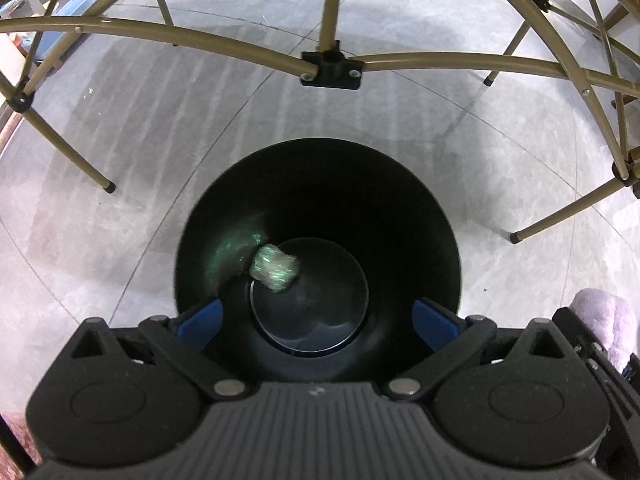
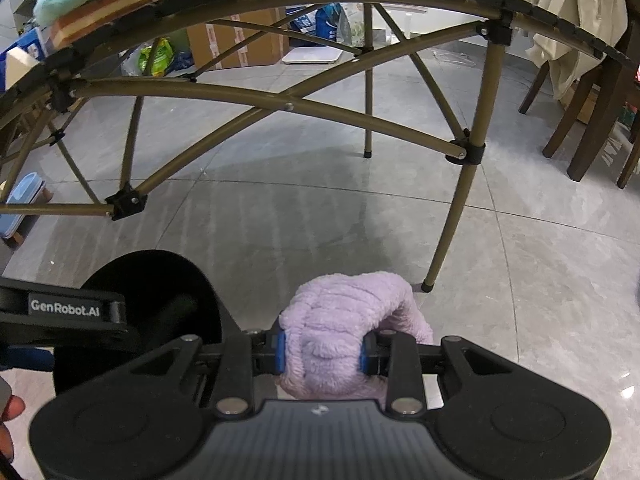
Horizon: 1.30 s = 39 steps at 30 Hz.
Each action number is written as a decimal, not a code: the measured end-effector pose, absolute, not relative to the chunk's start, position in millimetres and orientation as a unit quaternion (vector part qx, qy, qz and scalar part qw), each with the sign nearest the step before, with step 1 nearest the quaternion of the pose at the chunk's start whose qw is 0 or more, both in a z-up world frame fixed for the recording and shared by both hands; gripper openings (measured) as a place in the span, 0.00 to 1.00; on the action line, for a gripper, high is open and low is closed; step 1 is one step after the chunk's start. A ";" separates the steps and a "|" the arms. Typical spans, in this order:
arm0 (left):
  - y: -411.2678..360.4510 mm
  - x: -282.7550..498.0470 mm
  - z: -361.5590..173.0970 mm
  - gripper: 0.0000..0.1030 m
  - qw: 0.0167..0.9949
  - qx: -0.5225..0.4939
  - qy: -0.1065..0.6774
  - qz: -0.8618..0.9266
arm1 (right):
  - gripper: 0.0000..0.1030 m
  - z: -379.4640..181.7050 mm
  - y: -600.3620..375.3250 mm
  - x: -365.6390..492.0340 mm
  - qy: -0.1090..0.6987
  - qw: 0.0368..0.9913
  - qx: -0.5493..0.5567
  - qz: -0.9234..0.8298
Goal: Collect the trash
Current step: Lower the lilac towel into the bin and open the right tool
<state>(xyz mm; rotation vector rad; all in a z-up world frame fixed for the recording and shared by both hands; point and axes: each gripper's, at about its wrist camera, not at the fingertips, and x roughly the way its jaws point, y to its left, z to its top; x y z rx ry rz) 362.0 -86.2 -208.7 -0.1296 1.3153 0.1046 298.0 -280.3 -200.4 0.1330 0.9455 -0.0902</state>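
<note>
The crumpled wrapper [image 1: 275,267], greenish and shiny, sits at the bottom of the black trash bin [image 1: 420,208], against the left inner wall, well below the left gripper [image 1: 318,320]. That gripper's blue pads [image 1: 202,320] are spread fully wide with nothing between them, hanging just over the bin's near rim, so there's clear room on both sides inside the opening.

The right gripper [image 2: 322,350] is clenched on a fluffy lilac slipper [image 2: 352,312], pads squeezing it from both sides, just right of the bin [image 2: 160,280]. The left gripper's body [image 2: 64,316] shows there too and reads "GenRobot.AI".

Further out: grey tiled floor [image 2: 520,260], wide open to the right. The folding table's tan legs [image 2: 460,216] and cross braces box in the far side, one foot landing just behind the slipper. Wooden chair legs [image 2: 592,120] stand well apart at far right.
</note>
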 end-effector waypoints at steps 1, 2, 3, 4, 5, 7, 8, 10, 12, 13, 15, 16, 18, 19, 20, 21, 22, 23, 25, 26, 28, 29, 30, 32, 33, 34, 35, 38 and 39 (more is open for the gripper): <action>-83.2 360.7 -207.8 1.00 0.789 -0.059 0.610 0.049 | 0.29 -199.4 -279.2 297.1 0.454 0.888 0.065 -0.040; -80.5 359.3 -207.0 1.00 0.789 -0.057 0.610 0.050 | 0.29 -198.8 -278.1 296.7 0.454 0.888 0.066 -0.037; -77.0 357.4 -206.2 1.00 0.789 -0.056 0.610 0.050 | 0.29 -198.0 -276.8 296.0 0.454 0.888 0.066 -0.034; -73.2 355.6 -205.5 1.00 0.788 -0.056 0.611 0.050 | 0.29 -197.3 -274.8 295.2 0.454 0.888 0.065 -0.030; -70.3 354.6 -204.7 1.00 0.788 -0.055 0.611 0.050 | 0.30 -196.6 -272.9 294.6 0.454 0.888 0.065 -0.027; -64.9 351.0 -202.8 1.00 0.789 -0.050 0.610 0.049 | 0.30 -195.5 -268.5 293.4 0.456 0.887 0.065 -0.019; -61.9 349.1 -201.9 1.00 0.790 -0.048 0.610 0.050 | 0.30 -194.7 -267.1 293.1 0.457 0.887 0.065 -0.017; -55.9 345.8 -200.4 1.00 0.790 -0.046 0.609 0.050 | 0.30 -193.1 -263.4 292.1 0.457 0.887 0.064 -0.011; -49.1 343.2 -198.1 1.00 0.791 -0.045 0.608 0.052 | 0.30 -190.9 -259.8 291.1 0.457 0.887 0.064 -0.007; -45.1 340.7 -196.7 1.00 0.792 -0.044 0.606 0.054 | 0.30 -189.8 -258.2 290.7 0.458 0.887 0.065 -0.005; -36.8 337.7 -194.8 1.00 0.794 -0.044 0.603 0.060 | 0.30 -187.8 -254.9 290.3 0.459 0.886 0.067 0.000; -32.4 335.7 -194.2 1.00 0.795 -0.045 0.602 0.062 | 0.30 -186.8 -252.2 290.2 0.460 0.886 0.066 0.004; -23.6 331.9 -192.6 1.00 0.796 -0.046 0.600 0.067 | 0.30 -184.9 -246.5 290.2 0.461 0.885 0.064 0.011; -18.7 330.3 -191.7 1.00 0.796 -0.046 0.599 0.070 | 0.30 -184.0 -242.8 290.3 0.461 0.885 0.062 0.015; -13.7 328.8 -190.8 1.00 0.797 -0.047 0.598 0.072 | 0.30 -183.0 -239.7 290.4 0.462 0.885 0.062 0.019; -9.1 327.3 -190.3 1.00 0.797 -0.048 0.598 0.075 | 0.30 -182.2 -236.4 290.9 0.462 0.884 0.061 0.023; -4.4 326.4 -189.8 1.00 0.797 -0.048 0.597 0.078 | 0.30 -181.4 -233.2 291.2 0.463 0.884 0.060 0.027; 0.8 324.3 -189.2 1.00 0.797 -0.049 0.596 0.081 | 0.30 -180.5 -228.9 291.6 0.464 0.883 0.058 0.033; 10.7 321.0 -187.3 1.00 0.799 -0.052 0.593 0.087 | 0.30 -178.8 -219.5 292.3 0.466 0.882 0.053 0.044; 16.4 319.5 -186.4 1.00 0.799 -0.054 0.592 0.091 | 0.30 -178.1 -216.0 292.5 0.467 0.881 0.052 0.048; 27.4 317.0 -184.8 1.00 0.800 -0.058 0.590 0.098 | 0.30 -177.1 -208.1 293.8 0.469 0.880 0.048 0.058; 32.6 315.7 -184.4 1.00 0.800 -0.061 0.589 0.101 | 0.30 -176.9 -202.8 295.1 0.471 0.879 0.046 0.062; 37.4 314.5 -184.1 1.00 0.799 -0.064 0.588 0.104 | 0.30 -177.0 -198.8 295.8 0.472 0.878 0.044 0.065; 46.4 311.5 -183.7 1.00 0.799 -0.068 0.587 0.109 | 0.30 -177.4 -188.5 298.5 0.478 0.875 0.039 0.071; 50.7 310.2 -183.2 1.00 0.799 -0.070 0.586 0.111 | 0.30 -177.6 -184.0 299.5 0.479 0.874 0.036 0.074; 54.7 309.0 -182.9 1.00 0.799 -0.071 0.586 0.114 | 0.30 -177.9 -179.1 300.8 0.481 0.873 0.034 0.077; 58.8 308.0 -182.9 1.00 0.800 -0.073 0.585 0.116 | 0.30 -178.2 -175.0 302.3 0.483 0.871 0.034 0.081; 69.4 306.3 -185.4 1.00 0.798 -0.073 0.584 0.125 | 0.30 -181.2 -163.5 307.0 0.491 0.866 0.034 0.090; 72.7 305.9 -186.4 1.00 0.797 -0.073 0.585 0.129 | 0.30 -182.9 -158.5 309.5 0.496 0.863 0.034 0.093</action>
